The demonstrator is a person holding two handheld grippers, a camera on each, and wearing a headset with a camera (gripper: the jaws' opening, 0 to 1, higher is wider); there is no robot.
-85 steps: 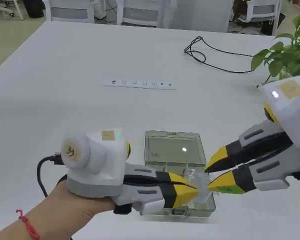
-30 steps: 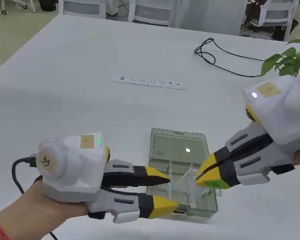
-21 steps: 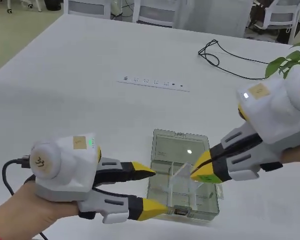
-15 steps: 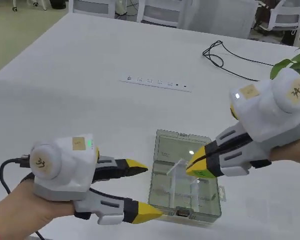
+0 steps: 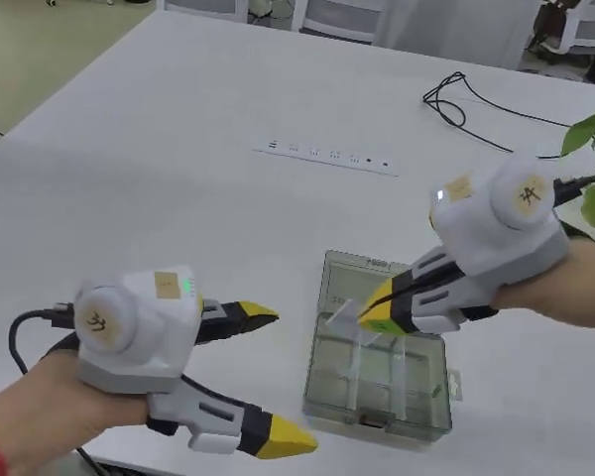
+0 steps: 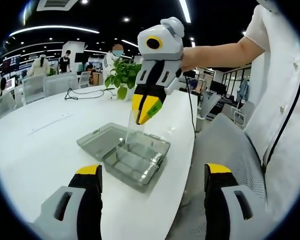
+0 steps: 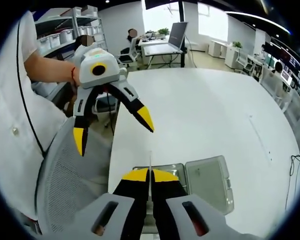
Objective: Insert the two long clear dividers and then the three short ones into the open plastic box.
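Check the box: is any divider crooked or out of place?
Only one: the clear divider pinched in the right gripper hangs tilted over the open box, not seated in any slot. The dividers already inside look upright. No spill or damage visible.

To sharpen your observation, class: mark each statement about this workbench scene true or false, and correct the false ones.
1. The right tool is shut on a clear divider. True.
2. The left tool is clamped on the plastic box. False: its jaws stand wide open beside the box, holding nothing.
3. The box's lid is closed. False: it lies open behind the base.
4. A white power strip lies on the table beyond the box. True.
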